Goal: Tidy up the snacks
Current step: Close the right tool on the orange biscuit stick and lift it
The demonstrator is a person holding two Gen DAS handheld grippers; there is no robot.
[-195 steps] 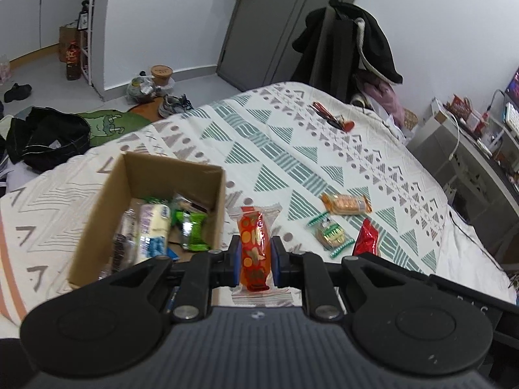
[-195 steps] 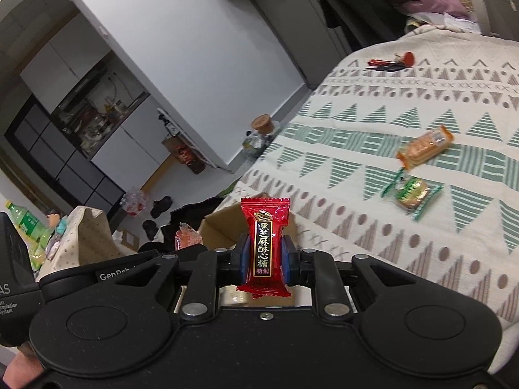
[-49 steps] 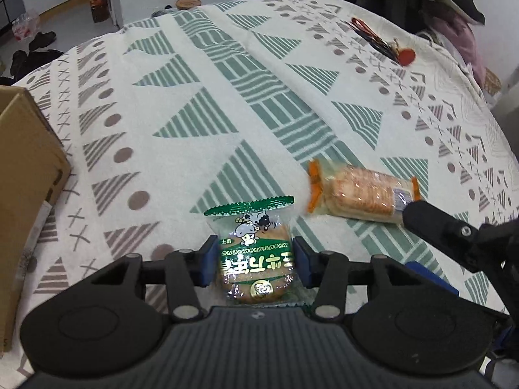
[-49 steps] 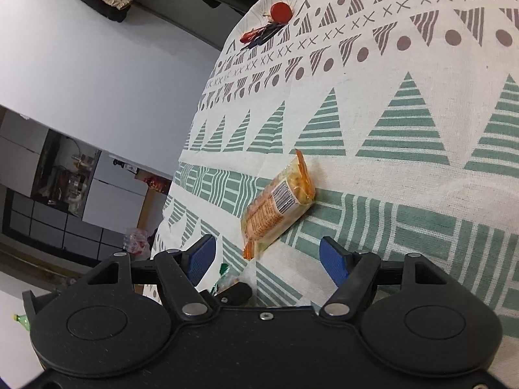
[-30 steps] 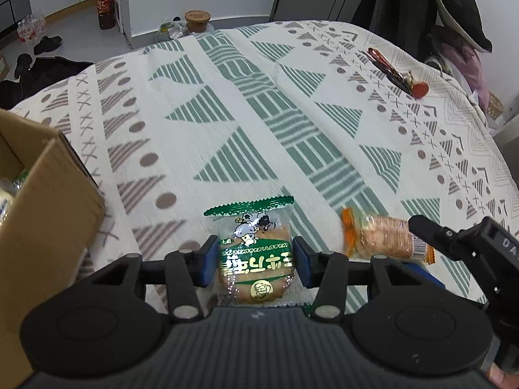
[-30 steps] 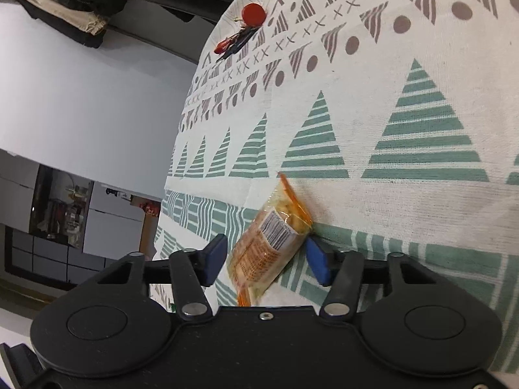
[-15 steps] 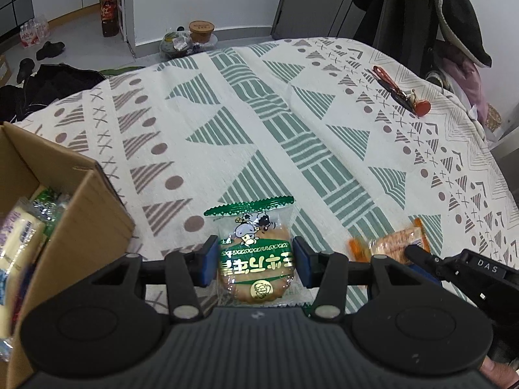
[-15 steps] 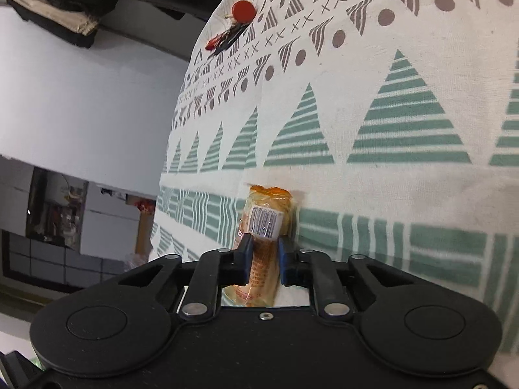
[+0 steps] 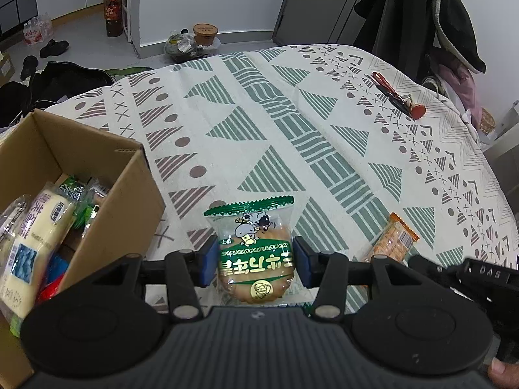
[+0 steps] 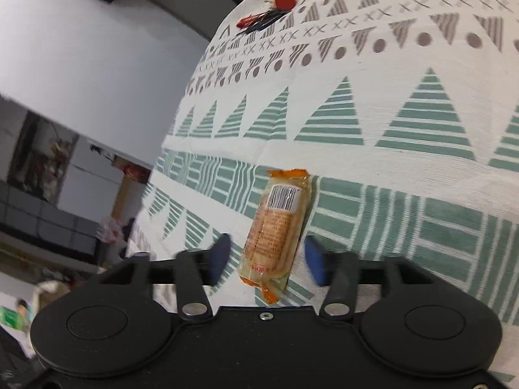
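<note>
Right gripper has let go of orange cracker pack, fingers spread w/ gaps both sides.
Left gripper pinches green biscuit pkt, right of cardboard box, above bedspread.

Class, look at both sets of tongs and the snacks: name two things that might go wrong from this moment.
1. The right tongs stand open around the orange cracker pack, pads clear of it, so lifting now would likely leave it on the bed cover.
2. The left tongs pinch the green biscuit packet by its sides beside the cardboard box; it may catch the box wall instead of dropping inside.
</note>
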